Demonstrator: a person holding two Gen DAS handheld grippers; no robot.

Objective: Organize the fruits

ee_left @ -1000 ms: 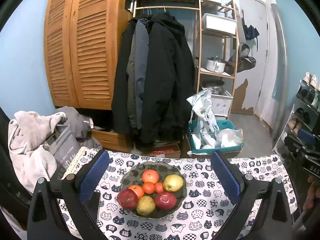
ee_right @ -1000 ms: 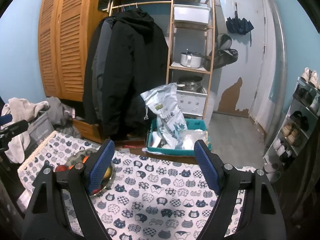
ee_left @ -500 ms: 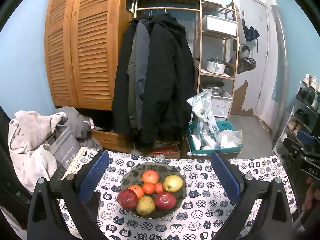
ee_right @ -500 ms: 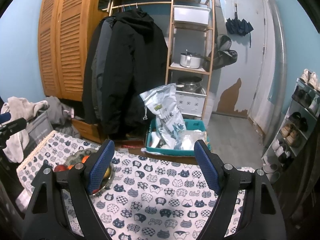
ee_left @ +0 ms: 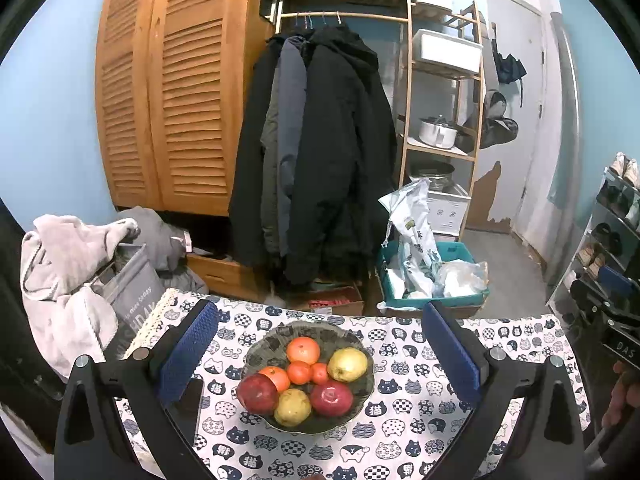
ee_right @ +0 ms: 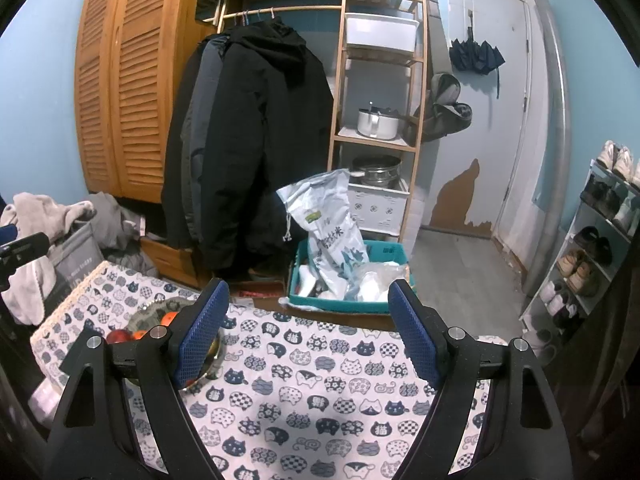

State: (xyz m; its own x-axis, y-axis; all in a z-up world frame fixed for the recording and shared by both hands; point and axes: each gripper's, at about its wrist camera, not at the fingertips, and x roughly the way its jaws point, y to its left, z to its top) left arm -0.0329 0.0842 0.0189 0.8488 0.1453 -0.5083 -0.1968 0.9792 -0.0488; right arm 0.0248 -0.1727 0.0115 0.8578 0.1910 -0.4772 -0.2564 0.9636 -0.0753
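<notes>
While left gripper gapes, fruit bowl below.

You're in a home's entryway: coats hang at a louvred wardrobe, shoe rack at right, door far right.

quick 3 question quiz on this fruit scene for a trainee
1. True or false: the left gripper is shut on a fruit.
2. How many red apples lie in the bowl?
3. Where does the bowl sit in the right wrist view: A) between the jaws, B) behind the left jaw, C) off the table?

Key
1. False: its jaws stand open around the bowl, touching nothing.
2. Two: one at front left, one at front right.
3. B, partly hidden.
</notes>
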